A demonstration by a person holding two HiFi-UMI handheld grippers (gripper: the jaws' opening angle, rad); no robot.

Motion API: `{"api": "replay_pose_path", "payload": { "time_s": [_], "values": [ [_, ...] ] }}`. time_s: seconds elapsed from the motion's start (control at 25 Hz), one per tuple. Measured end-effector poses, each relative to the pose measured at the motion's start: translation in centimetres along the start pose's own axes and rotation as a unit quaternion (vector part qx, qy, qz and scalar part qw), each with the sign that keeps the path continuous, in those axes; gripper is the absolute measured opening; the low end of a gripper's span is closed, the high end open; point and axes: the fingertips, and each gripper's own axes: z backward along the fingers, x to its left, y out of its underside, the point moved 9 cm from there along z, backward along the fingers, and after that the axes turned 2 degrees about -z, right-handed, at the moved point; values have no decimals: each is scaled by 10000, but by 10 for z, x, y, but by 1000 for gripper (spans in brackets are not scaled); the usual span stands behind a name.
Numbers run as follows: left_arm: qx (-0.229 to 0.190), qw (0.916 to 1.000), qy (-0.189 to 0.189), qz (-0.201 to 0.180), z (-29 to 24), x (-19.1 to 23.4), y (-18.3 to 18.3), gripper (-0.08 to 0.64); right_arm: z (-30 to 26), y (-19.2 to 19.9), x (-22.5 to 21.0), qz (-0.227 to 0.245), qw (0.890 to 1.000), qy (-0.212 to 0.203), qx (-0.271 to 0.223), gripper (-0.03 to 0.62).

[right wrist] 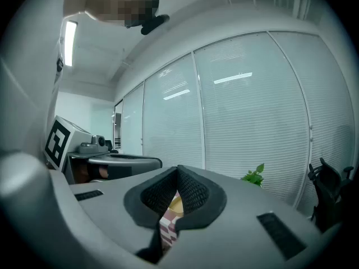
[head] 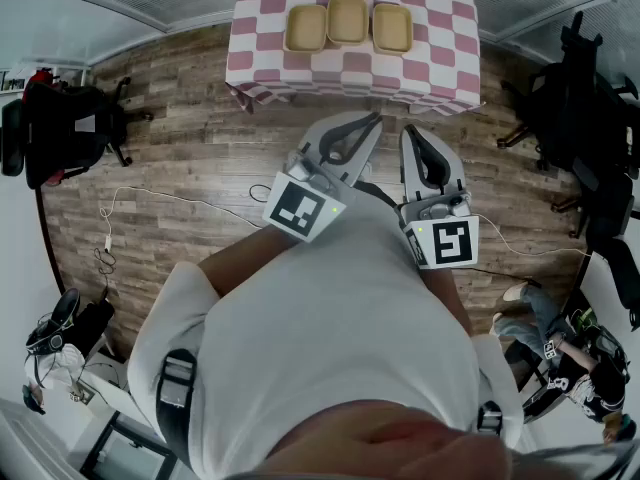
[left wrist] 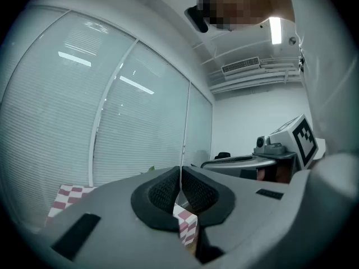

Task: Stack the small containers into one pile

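Stacking has not begun: three tan shallow square containers (head: 347, 23) sit side by side on the pink-checked table (head: 440, 68). The left gripper (head: 371, 121) and right gripper (head: 411, 135), both closed and empty, hang well short; next, reach forward and open.

Cool, even indoor light is filling all three views.

A ceiling light strip (left wrist: 275, 31) is glowing blown-out white in the left gripper view, and its reflections are streaking across the window blinds (left wrist: 84, 122). In the head view the wooden floor (head: 180, 168) is lying evenly lit under soft shadows, while straight lines are bowing toward dark, vignetted corners. Both gripper views are curving likewise, and the grey bodies of the left gripper (left wrist: 180, 172) and right gripper (right wrist: 178, 171) are looking soft near each lens.
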Motion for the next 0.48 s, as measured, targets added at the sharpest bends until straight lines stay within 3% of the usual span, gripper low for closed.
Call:
{"api": "replay_pose_path", "payload": {
  "time_s": [0.48],
  "values": [
    [36, 10000, -90, 11, -22, -29, 3, 41, 26, 2, -33, -178, 9997, 44, -146, 32]
  ]
}}
